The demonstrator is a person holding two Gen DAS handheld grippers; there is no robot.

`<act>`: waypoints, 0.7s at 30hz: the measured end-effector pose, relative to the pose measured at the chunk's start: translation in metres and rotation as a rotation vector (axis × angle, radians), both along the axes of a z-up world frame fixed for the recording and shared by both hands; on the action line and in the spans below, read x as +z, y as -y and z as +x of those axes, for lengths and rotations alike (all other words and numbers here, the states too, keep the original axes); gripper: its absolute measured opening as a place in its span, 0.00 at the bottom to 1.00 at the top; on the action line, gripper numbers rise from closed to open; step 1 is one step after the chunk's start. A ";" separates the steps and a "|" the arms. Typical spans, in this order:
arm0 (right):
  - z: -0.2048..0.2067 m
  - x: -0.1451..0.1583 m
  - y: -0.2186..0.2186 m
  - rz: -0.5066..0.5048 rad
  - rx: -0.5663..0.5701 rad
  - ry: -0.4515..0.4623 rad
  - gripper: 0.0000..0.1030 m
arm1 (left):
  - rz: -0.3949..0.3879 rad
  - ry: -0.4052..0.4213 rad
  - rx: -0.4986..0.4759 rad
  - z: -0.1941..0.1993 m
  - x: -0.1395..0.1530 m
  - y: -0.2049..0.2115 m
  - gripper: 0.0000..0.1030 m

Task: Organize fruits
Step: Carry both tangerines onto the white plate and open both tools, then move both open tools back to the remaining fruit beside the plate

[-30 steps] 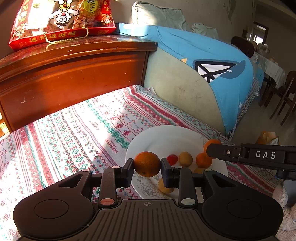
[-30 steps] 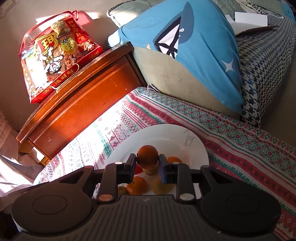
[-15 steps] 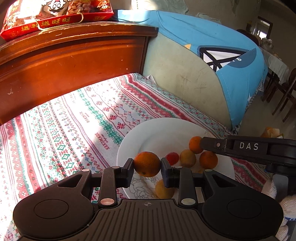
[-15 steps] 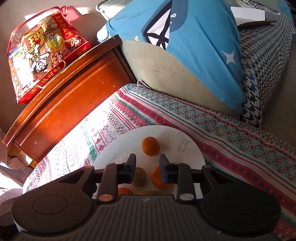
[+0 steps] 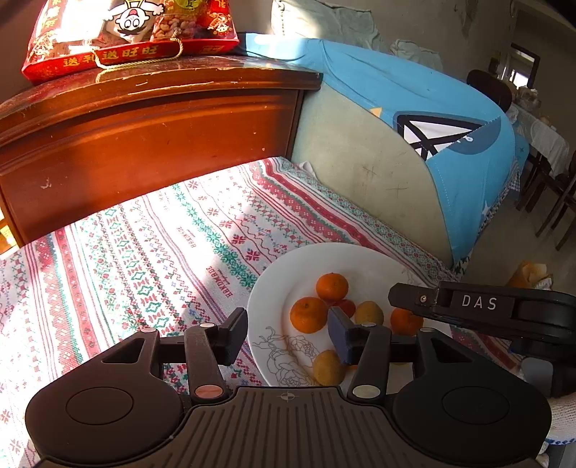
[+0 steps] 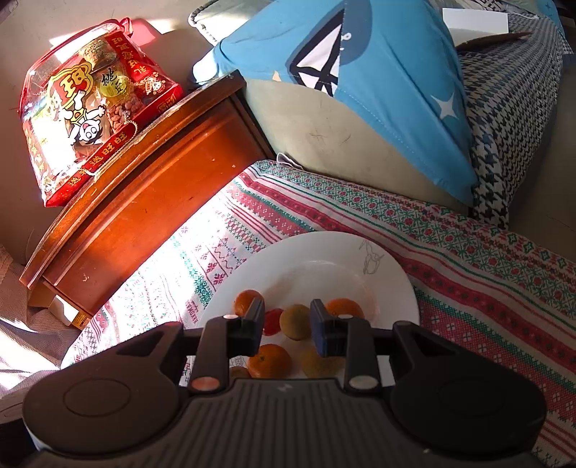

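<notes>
A white plate [image 5: 273,284] on the patterned cloth holds several oranges, two yellow-brown fruits and a small red one. My left gripper [image 5: 288,336] hovers over the plate's near left rim and its jaws are opening. Nothing is gripped; an orange [image 5: 309,314] lies on the plate just beyond the pads. My right gripper [image 6: 288,325] hangs over the plate [image 6: 360,266] with a narrow gap between its jaws and holds nothing. A yellow-green fruit [image 6: 295,322] shows through that gap, lying on the plate below. One of the right gripper's fingers [image 5: 468,306] reaches in from the right.
A wooden cabinet [image 5: 151,136] stands behind the cloth with a red snack bag [image 5: 126,32] on top. A sofa arm [image 5: 367,187] under a blue cover [image 5: 414,97] rises beyond the plate. Chairs [image 5: 554,194] stand far right. The cloth [image 5: 126,259] left of the plate is bare.
The right gripper let go of its orange first, and it now lies on the plate. The left gripper then spread its jaws and its orange dropped onto the plate.
</notes>
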State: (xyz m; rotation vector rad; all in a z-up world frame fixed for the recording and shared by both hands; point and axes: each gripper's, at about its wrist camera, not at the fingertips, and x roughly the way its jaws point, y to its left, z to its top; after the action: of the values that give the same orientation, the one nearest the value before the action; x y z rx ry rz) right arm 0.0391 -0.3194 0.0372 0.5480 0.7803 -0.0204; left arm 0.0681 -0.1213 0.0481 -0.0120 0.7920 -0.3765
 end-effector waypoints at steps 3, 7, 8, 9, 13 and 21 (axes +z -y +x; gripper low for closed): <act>-0.009 0.005 -0.007 -0.009 -0.001 -0.001 0.29 | 0.007 -0.009 0.020 -0.003 0.004 -0.006 0.48; -0.022 0.008 -0.014 -0.005 -0.008 -0.010 0.29 | 0.031 0.008 0.044 -0.009 0.011 -0.018 0.48; -0.026 0.009 -0.017 0.002 -0.008 -0.012 0.29 | 0.029 0.007 0.048 -0.010 0.013 -0.021 0.48; -0.030 0.009 -0.019 0.005 -0.007 -0.012 0.29 | 0.025 0.004 0.055 -0.012 0.015 -0.026 0.48; -0.044 0.013 -0.034 0.012 0.010 -0.004 0.29 | 0.027 0.005 0.082 -0.019 0.019 -0.043 0.48; -0.064 0.010 -0.068 0.027 0.081 -0.006 0.30 | 0.037 0.004 0.135 -0.034 0.021 -0.081 0.48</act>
State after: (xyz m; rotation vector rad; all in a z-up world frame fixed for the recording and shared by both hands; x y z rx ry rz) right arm -0.0252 -0.2511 0.0477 0.5419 0.8090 0.0635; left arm 0.0338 -0.0402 0.0691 -0.0304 0.7895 -0.2336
